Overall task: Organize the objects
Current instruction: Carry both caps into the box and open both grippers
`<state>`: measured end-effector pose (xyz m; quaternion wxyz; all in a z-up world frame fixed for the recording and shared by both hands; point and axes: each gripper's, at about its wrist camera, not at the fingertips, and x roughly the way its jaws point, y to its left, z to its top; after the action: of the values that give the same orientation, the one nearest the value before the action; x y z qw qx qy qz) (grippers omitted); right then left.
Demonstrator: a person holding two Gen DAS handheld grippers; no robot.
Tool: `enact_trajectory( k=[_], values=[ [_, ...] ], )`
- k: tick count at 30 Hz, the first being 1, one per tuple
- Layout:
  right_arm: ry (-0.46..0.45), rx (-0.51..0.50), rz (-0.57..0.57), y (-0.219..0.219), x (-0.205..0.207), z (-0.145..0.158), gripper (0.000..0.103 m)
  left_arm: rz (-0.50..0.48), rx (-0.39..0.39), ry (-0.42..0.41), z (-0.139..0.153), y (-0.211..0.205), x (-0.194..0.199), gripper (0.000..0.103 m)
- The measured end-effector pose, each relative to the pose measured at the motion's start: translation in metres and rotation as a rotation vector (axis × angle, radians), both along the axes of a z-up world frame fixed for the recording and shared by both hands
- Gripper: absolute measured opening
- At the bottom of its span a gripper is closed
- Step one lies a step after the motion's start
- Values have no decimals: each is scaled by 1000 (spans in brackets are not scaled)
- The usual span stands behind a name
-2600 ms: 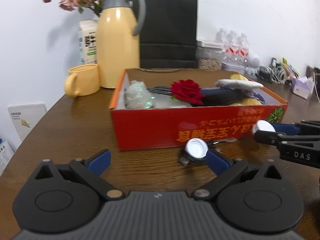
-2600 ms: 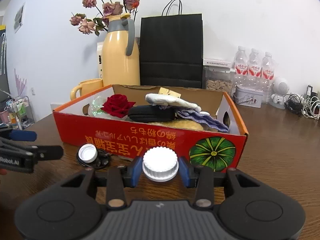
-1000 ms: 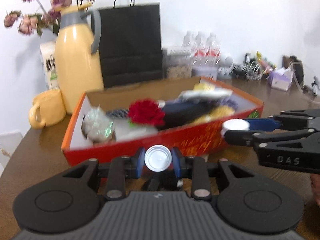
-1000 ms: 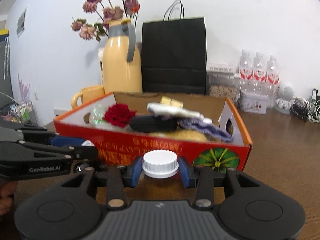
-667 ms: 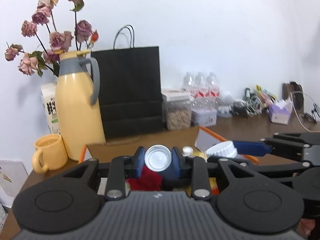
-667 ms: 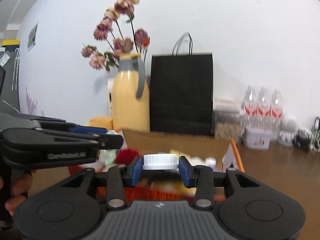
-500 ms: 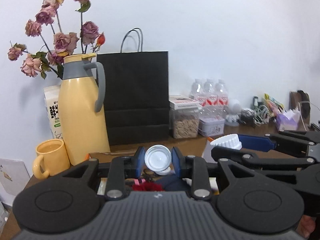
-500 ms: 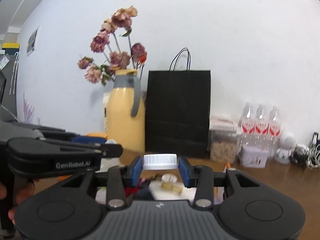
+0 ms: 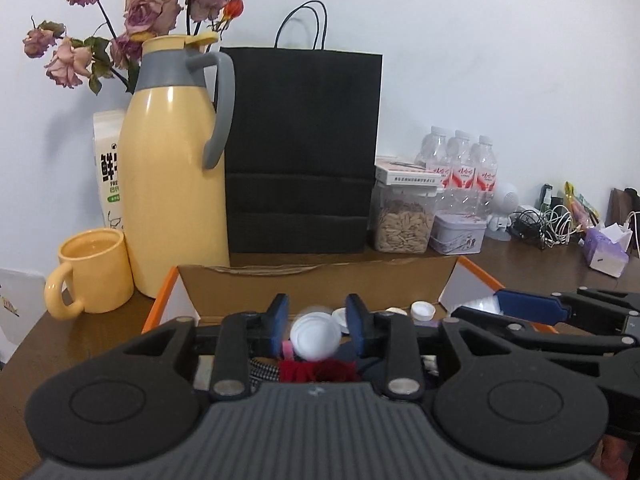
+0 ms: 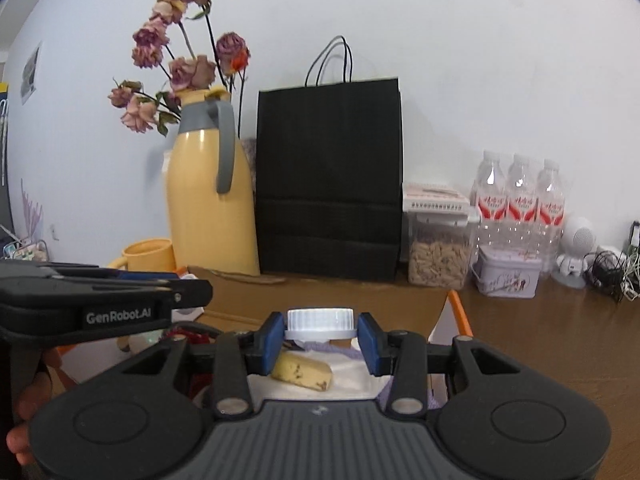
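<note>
Beyond the left hand-held gripper [image 9: 318, 330], whose jaws have just been parted around a blurred, unclamped small white cap [image 9: 315, 336], a brown bench [image 9: 528, 264], yellow mug [image 9: 90, 270], yellow jug [image 9: 172, 184], black bag [image 9: 300, 152] and open box [image 9: 320, 286] are seen, while a ribbed white cap [image 10: 320, 323] is clamped over the box by the right hand-held gripper [image 10: 320, 338].

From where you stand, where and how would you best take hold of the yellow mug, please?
Probably the yellow mug by its handle, coming from the left: the loop juts out that way, while the yellow thermos jug stands close on the right.
</note>
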<state>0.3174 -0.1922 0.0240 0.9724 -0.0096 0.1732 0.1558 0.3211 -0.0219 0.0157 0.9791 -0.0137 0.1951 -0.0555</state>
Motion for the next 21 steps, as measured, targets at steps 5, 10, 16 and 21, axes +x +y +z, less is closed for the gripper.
enact_trajectory(
  k=[5,10,16,21],
  values=[
    [6,-3,-26,-4,0,-3,86,62,13,-43,3,2,-7,102],
    [7,12,-38,-8,-2,-1,103,83,2,-69,8,3,-13,103],
    [-4,18,-33,-7,-8,3,103,82,-9,-84,11,3,-18,103],
    [-37,21,-35,-8,-19,12,103,88,-34,-106,21,6,-31,103]
  ],
)
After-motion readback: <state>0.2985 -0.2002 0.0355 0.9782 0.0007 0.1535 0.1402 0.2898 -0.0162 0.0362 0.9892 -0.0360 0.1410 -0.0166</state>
